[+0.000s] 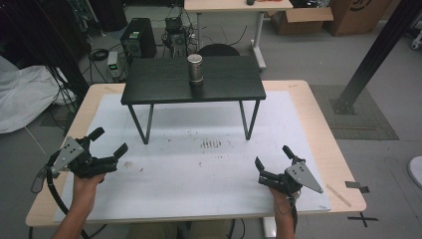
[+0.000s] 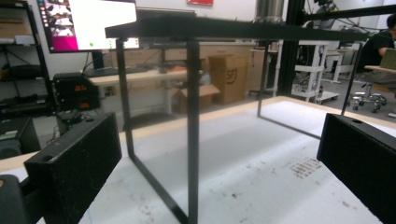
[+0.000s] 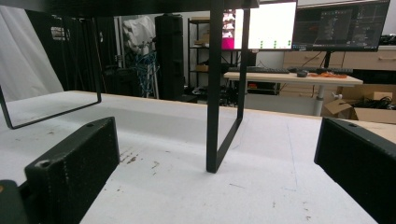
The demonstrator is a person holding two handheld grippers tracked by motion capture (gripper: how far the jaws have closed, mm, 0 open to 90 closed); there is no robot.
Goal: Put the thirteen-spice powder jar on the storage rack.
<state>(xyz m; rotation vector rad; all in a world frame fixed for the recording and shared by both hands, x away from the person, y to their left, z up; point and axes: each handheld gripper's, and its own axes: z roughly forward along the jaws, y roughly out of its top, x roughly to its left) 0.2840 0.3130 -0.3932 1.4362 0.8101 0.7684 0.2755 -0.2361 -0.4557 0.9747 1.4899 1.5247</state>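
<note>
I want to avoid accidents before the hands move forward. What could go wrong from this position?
The metal can stands upright on the small black table, far from both open grippers; a long reach could knock it over. The left gripper and right gripper face the table's thin legs, so they might bump one and shake the can.

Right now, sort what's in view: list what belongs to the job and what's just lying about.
Job in hand:
- metal canister, upright on the black raised shelf
- left claw, open, nothing held
- right claw, open, nothing held
- white mat under the shelf

Lying about:
- cardboard boxes on the floor
- computer tower
- black tape cross
</note>
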